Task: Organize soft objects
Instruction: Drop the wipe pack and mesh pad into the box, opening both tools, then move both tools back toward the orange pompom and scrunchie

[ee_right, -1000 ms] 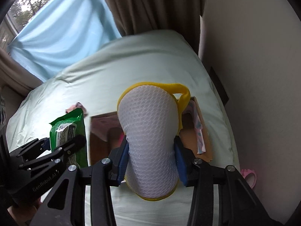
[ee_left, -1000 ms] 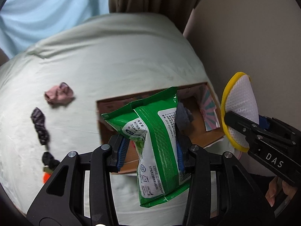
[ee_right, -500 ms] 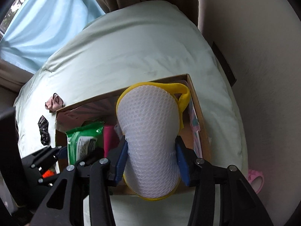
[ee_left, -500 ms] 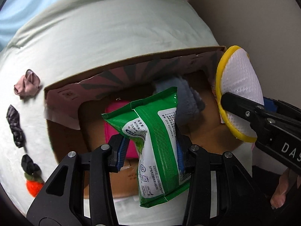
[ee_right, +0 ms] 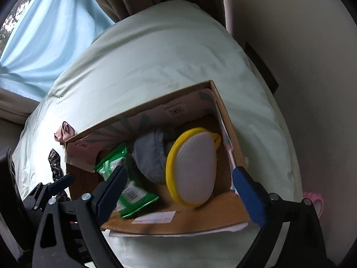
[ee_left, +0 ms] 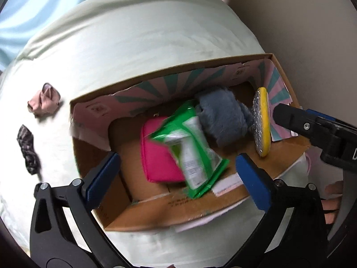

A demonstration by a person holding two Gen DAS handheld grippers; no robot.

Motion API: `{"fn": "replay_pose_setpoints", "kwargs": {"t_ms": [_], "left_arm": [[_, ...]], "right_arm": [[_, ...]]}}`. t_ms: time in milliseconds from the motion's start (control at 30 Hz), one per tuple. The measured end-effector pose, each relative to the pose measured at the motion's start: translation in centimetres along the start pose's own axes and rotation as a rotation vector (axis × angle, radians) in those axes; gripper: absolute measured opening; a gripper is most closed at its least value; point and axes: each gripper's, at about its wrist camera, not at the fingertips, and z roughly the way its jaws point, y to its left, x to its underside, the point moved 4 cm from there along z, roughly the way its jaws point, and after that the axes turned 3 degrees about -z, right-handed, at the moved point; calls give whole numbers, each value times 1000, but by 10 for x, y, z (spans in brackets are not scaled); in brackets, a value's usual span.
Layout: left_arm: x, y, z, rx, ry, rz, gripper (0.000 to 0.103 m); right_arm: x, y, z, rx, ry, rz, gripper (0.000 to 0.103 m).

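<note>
I have both items going into the cardboard box (ee_left: pixel 156 210), which sits on the bed (ee_left: pixel 138 51). The green wipes pack (ee_left: pixel 191 149) is blurred and lies tilted across a pink pouch (ee_left: pixel 156 156) on the box floor, so I judge it has dropped free or is just landing. The yellow-rimmed mesh pad (ee_right: pixel 194 167) is inside the right end of the box, leaning beside a grey fuzzy item (ee_right: pixel 151 158); seen from the left wrist it stands on edge against the patterned inner wall.

My left tongs (ee_left: pixel 176 178) have just been opening and now stand wide apart over the box, with the pack below them and neither pad touching it. My right tongs (ee_right: pixel 178 192) have just been opening too; their jaws are spread well clear of the mesh pad, which sits between them untouched.

So four soft things are in the box. Outside it, on the sheet to the left, I can see a pink scrunchie (ee_left: pixel 43 101) and a dark patterned scrunchie (ee_left: pixel 28 148), apart from each other and from the box. I judge those are what is left, so the job is well along but not finished. A pink object at the bed's right edge is too small for me to identify.
</note>
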Motion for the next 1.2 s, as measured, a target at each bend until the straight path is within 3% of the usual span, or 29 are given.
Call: {"fn": "replay_pose_setpoints", "kwargs": {"t_ms": [333,567,867,1200], "left_arm": [[11,11,-36,-12,-29,-18,103],[15,15,-94,-21,-102,-13,103],[34,33,-180,-33,-217,-25,103],[75,91,-270,-42,-341,-107,103]], "right_arm": [[11,1,-17,-2,-23,2,94],[13,17,-61,-4,-82,-27,94],[26,60,-132,5,-166,-116,94],[52,130,-202,1,-286,-211,94]]}}
